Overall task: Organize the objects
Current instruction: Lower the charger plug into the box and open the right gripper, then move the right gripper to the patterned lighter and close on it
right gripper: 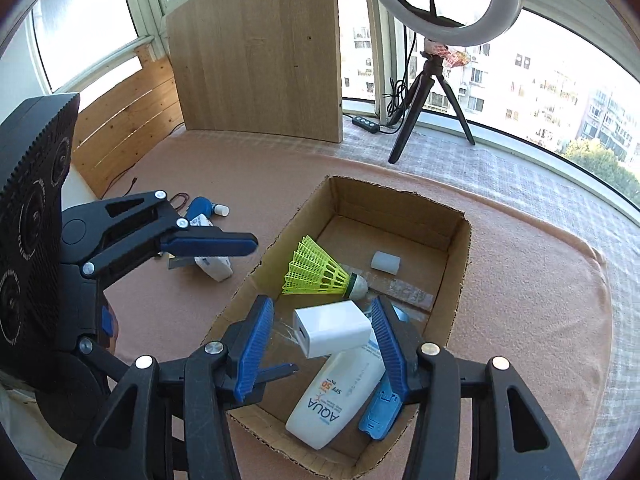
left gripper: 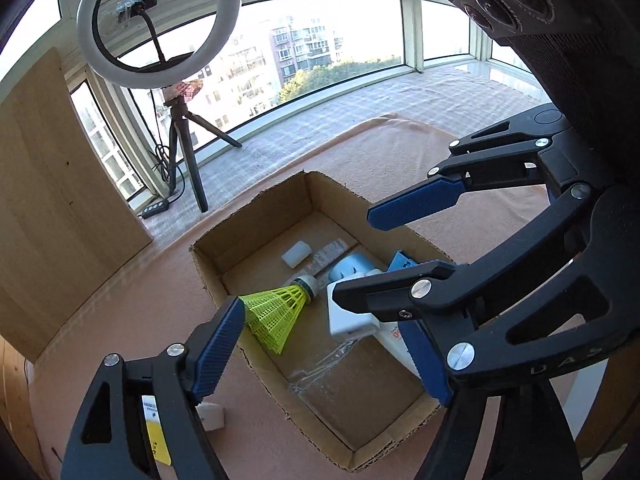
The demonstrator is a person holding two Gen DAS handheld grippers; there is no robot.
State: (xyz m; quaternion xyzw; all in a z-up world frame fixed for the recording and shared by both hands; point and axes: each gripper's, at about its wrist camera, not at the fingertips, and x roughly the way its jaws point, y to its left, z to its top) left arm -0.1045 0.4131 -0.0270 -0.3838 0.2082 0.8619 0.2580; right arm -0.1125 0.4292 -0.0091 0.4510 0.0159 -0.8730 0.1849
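Observation:
An open cardboard box [left gripper: 248, 236] [right gripper: 460, 276] sits on the pink mat. Inside lie a yellow shuttlecock [left gripper: 280, 312] [right gripper: 316, 270], a white charger cube [left gripper: 348, 316] [right gripper: 332, 330], a white AQUA sunscreen tube [right gripper: 332, 396], a blue clip [right gripper: 378, 412] and a small white block [left gripper: 296, 254] [right gripper: 385, 262]. My right gripper [right gripper: 324, 344] [left gripper: 400, 256] is open over the box, its fingers on either side of the charger, not touching. My left gripper [left gripper: 332, 344] [right gripper: 224, 272] is open; its near finger tip is against the shuttlecock's skirt.
On the mat left of the box lie a blue-capped tube [right gripper: 202, 212] and a white packet [right gripper: 214, 266]. A ring light on a tripod [left gripper: 160, 28] [right gripper: 440, 4] stands on the sill beyond. A wooden board [left gripper: 52, 200] [right gripper: 256, 52] leans against the window.

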